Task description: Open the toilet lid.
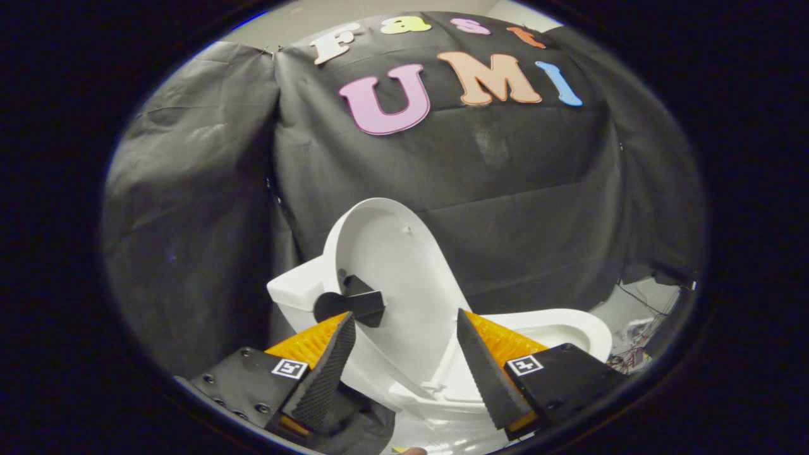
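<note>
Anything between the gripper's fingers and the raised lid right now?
Nothing. In the gripper view the open gripper holds nothing; the raised toilet lid stands just ahead, its black handle beside the left finger.

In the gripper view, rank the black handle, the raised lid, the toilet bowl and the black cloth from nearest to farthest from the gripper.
Gripper open, holding nothing.
1. Black handle, just above one fingertip.
2. Lid, upright between and beyond the fingers.
3. Bowl, beyond the other finger; close to the lid's rank.
4. Cloth, behind everything.

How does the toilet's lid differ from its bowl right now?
The lid stands raised, nearly upright; the bowl lies low with its rim level. The lid carries a black handle piece on its inner face; the bowl's rim is plain. The lid sits between and just beyond the open gripper fingers; the bowl extends behind the right finger. Both are glossy white.
</note>
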Motion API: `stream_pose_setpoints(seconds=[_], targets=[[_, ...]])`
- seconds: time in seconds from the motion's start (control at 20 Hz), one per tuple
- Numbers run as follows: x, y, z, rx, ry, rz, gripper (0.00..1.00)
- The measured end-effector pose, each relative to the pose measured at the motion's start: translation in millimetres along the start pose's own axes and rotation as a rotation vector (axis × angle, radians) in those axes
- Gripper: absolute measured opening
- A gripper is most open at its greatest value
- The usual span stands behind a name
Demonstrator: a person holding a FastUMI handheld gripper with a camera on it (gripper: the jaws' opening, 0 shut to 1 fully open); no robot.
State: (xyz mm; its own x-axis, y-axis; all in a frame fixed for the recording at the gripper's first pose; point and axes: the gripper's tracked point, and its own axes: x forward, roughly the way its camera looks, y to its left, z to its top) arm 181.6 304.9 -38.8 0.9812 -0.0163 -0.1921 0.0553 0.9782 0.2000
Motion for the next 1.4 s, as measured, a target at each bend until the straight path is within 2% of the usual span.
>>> stream_pose_setpoints(seconds=[0.5, 0.85, 0.95, 1.1, 1.3, 1.4], targets=[[-39.3, -78.7, 10.3, -0.082, 0.031, -0.041, 0.99], [-61.7, -149.6, -3.6, -0.108, 0.065, -0.087, 0.99], [-65.5, -158.1, 0.3, -0.100, 0.054, -0.074, 0.99], [-77.9, -179.6, -2.4, -0.148, 0.056, -0.092, 0.98], [-92.5, -212.7, -2.8, -0.085, 0.031, -0.134, 0.98], [-91.4, -209.5, 7.0, -0.083, 0.006, -0.123, 0.98]])
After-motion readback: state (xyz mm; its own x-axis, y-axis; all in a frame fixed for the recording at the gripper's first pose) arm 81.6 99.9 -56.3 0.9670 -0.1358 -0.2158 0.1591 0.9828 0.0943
